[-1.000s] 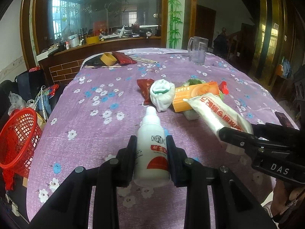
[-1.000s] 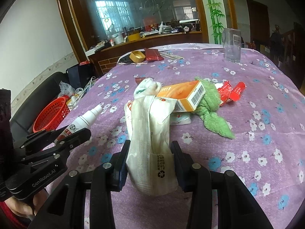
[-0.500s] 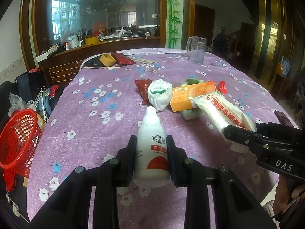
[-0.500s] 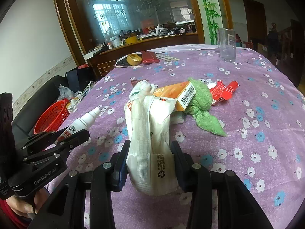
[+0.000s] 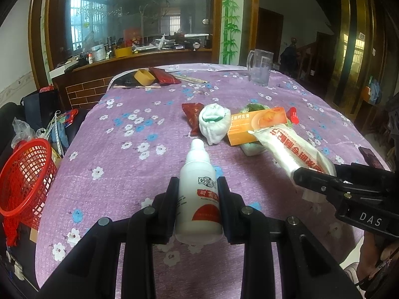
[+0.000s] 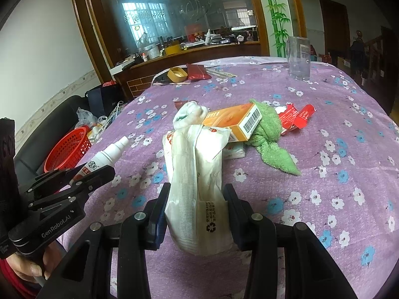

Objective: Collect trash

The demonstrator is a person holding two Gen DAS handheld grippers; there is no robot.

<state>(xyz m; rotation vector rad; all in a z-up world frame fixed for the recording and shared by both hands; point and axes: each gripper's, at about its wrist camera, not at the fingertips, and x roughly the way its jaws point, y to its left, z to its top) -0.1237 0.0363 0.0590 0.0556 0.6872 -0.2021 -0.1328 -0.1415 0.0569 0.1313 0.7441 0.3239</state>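
My left gripper [image 5: 198, 190] is shut on a white spray bottle [image 5: 198, 194] with a red label, held above the purple flowered tablecloth [image 5: 124, 169]. My right gripper [image 6: 197, 196] is shut on a white plastic packet [image 6: 199, 186] with red print; it also shows in the left wrist view [image 5: 291, 149]. On the table behind lie an orange box [image 6: 234, 122], a rolled white sock [image 5: 214, 122], a green cloth [image 6: 271, 134] and red wrappers [image 6: 296, 117]. A red mesh basket [image 5: 25, 174] stands beside the table at the left.
A clear glass mug [image 5: 259, 67] stands at the far right of the table. A yellow tape roll [image 5: 143, 76] and a dark red pouch [image 5: 165, 77] lie at the far edge. A wooden counter [image 5: 139, 59] is behind. Bags [image 5: 42, 114] sit near the basket.
Both grippers have drawn back slightly from the pile with their loads, lifting a little. Grips unchanged.
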